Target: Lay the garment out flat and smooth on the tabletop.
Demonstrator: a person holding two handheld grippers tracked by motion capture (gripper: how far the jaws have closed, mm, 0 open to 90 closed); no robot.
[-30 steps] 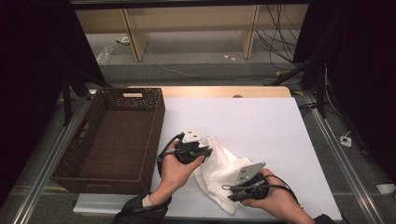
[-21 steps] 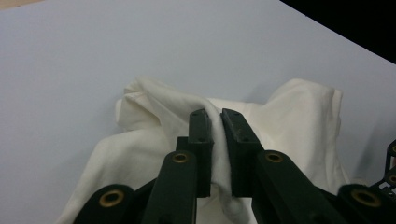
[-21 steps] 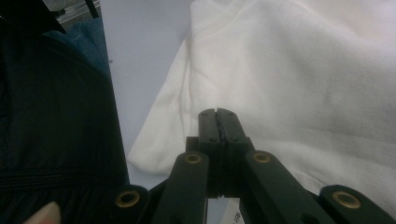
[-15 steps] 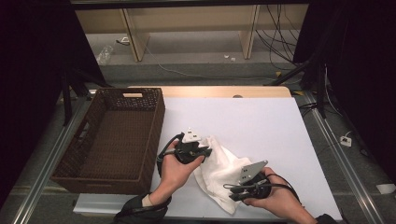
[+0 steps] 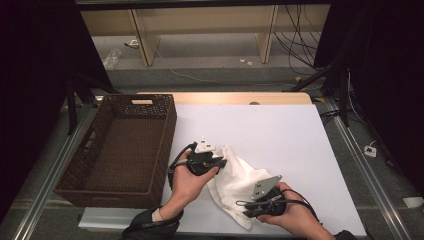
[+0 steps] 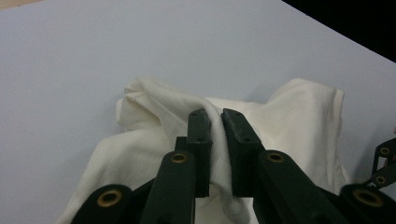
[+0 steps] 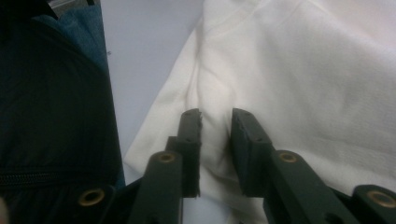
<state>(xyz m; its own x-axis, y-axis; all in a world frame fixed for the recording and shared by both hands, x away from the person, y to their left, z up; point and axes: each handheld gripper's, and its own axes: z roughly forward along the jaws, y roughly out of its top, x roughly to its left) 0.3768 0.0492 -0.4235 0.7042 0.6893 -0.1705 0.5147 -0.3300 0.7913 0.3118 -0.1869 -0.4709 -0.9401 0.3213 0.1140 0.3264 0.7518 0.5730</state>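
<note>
White cloth (image 5: 239, 181) on table (image 5: 280, 135), pinched by both hand-held grippers, wicker basket (image 5: 120, 150) left.

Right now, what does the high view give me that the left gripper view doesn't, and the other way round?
High view: the wicker basket left of the white mat, both hands, and the right hand-held gripper at the cloth's near edge. Left gripper view: the left hand-held gripper up close, its jaws pinched shut on a raised fold of cloth. Both show the crumpled white cloth lying on the mat with the left hand-held gripper at it.
</note>
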